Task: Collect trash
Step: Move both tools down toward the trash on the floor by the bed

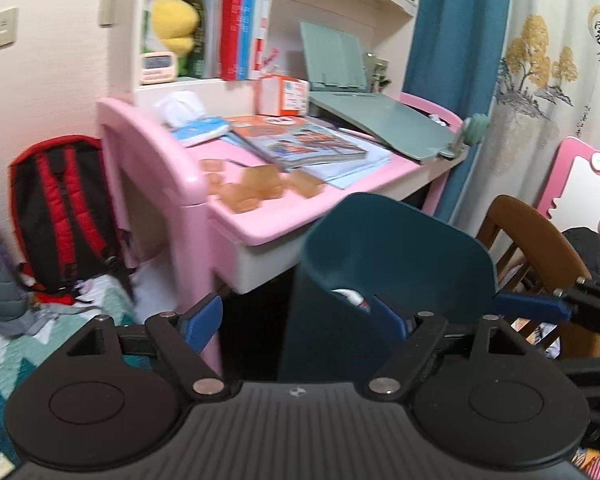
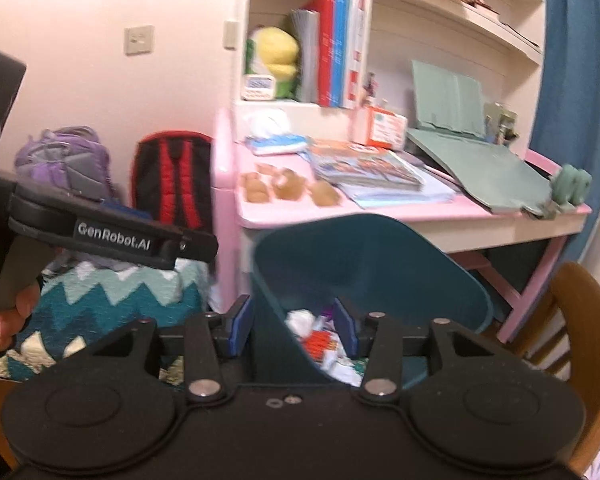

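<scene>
A teal plastic bin [image 1: 396, 248] stands on the floor in front of the pink desk [image 1: 284, 216]. Crumpled white paper and orange wrappers [image 2: 320, 340] lie inside it. My left gripper [image 1: 296, 316] is open wide, with the bin's near wall between its blue fingers and neither pad pressing on it. My right gripper [image 2: 294, 320] is also open and straddles the bin's wall, one finger outside and one inside. Several brownish lumps [image 2: 288, 188] lie on the desk's front left corner.
Books [image 1: 300, 144], a tissue pack [image 1: 196, 128] and a green book stand [image 1: 384, 120] fill the desk. A red and black backpack [image 1: 64, 216] leans left of it, and a purple one [image 2: 68, 160] stands beyond. A wooden chair [image 2: 580, 344] is at the right.
</scene>
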Available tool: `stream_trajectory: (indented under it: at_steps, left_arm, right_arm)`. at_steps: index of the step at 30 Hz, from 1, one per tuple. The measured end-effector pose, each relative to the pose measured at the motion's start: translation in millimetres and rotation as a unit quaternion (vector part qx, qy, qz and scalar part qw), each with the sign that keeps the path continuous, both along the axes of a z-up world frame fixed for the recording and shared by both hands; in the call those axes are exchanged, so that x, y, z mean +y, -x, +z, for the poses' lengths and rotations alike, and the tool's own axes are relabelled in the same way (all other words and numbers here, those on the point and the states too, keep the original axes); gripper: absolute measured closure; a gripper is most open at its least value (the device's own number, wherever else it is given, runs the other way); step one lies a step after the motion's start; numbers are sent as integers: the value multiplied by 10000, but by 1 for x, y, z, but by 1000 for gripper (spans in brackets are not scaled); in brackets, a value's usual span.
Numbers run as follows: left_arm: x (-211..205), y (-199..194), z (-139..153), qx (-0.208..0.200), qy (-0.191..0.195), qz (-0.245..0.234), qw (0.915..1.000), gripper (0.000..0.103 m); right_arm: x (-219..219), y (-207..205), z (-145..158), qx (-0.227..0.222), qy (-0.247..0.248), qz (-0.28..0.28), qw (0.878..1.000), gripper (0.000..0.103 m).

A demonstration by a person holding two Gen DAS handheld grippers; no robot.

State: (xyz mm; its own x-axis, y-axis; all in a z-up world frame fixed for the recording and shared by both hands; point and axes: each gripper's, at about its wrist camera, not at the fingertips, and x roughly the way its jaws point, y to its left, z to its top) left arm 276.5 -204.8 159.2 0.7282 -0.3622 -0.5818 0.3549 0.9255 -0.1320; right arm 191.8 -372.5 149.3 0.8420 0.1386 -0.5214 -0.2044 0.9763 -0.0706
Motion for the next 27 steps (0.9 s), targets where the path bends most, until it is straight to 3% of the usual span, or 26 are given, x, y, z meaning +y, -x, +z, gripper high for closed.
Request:
stream_trajectory:
  at_steps: [5, 9, 16, 21, 27]
  left_arm:
    - [47, 26, -3, -64, -118, 240, 9996, 16]
    - [86, 44, -8, -25, -152, 483, 9987, 5]
    - [156, 68, -22, 16, -191, 1110, 9936, 4]
    - [218, 82, -45, 72, -85, 1650, 9862, 2]
    - [291, 92, -94, 471, -85, 2178, 9748, 2]
  right_arm:
    - [36, 9, 7, -68, -44, 418, 9991, 56]
    - [72, 10, 4, -49, -110, 787, 9968, 56]
    - [139, 1, -14, 236, -395, 1411, 9889, 55]
    - [189, -4, -35, 434, -412, 1792, 9820, 54]
    - [249, -12, -79, 860, -458, 2338, 9674, 54]
